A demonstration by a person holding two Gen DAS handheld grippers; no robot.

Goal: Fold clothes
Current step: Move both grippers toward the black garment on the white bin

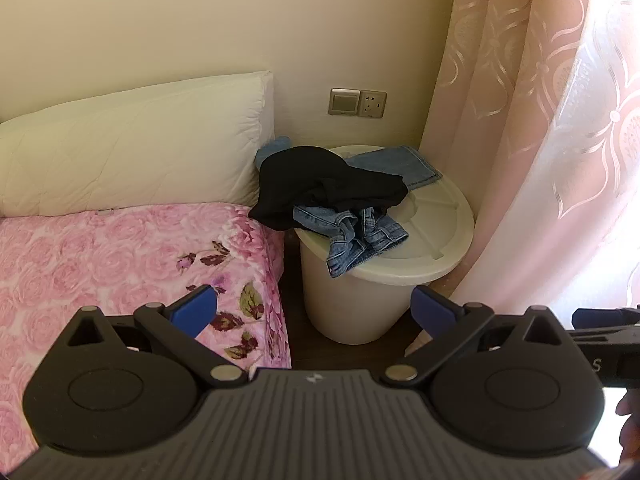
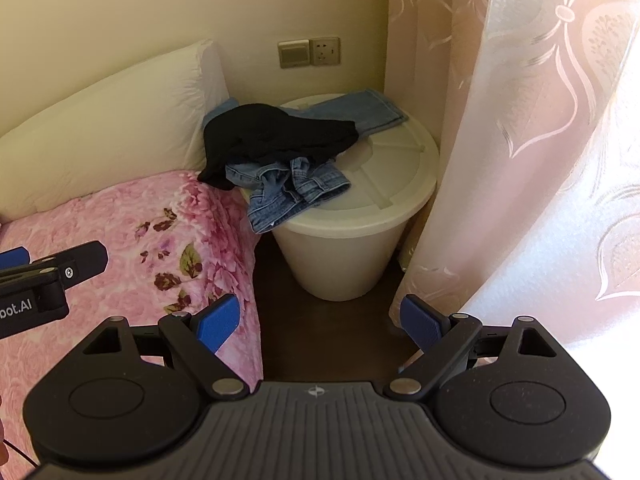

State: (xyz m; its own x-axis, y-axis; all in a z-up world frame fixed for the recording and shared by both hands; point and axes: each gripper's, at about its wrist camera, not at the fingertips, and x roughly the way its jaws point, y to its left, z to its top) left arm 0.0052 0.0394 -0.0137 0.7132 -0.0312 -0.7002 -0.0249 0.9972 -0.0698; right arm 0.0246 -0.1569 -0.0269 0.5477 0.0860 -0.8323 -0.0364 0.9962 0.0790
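Note:
A heap of clothes lies on the lid of a white bucket (image 1: 440, 220) beside the bed: a black garment (image 1: 320, 188) on top, crumpled blue jeans (image 1: 356, 240) under it, and a jeans leg (image 1: 404, 164) spread toward the back. The same black garment (image 2: 276, 136), jeans (image 2: 292, 192) and bucket (image 2: 392, 184) show in the right wrist view. My left gripper (image 1: 314, 314) is open and empty, well short of the bucket. My right gripper (image 2: 320, 324) is open and empty, also short of it, above the floor.
A bed with a pink rose-print cover (image 1: 120, 260) lies at the left, with a white pillow (image 1: 140, 148) against the wall. A pink patterned curtain (image 1: 540, 140) hangs at the right. A wall switch and socket (image 1: 358, 102) sit above the bucket. Dark floor (image 2: 320, 312) separates bed and bucket.

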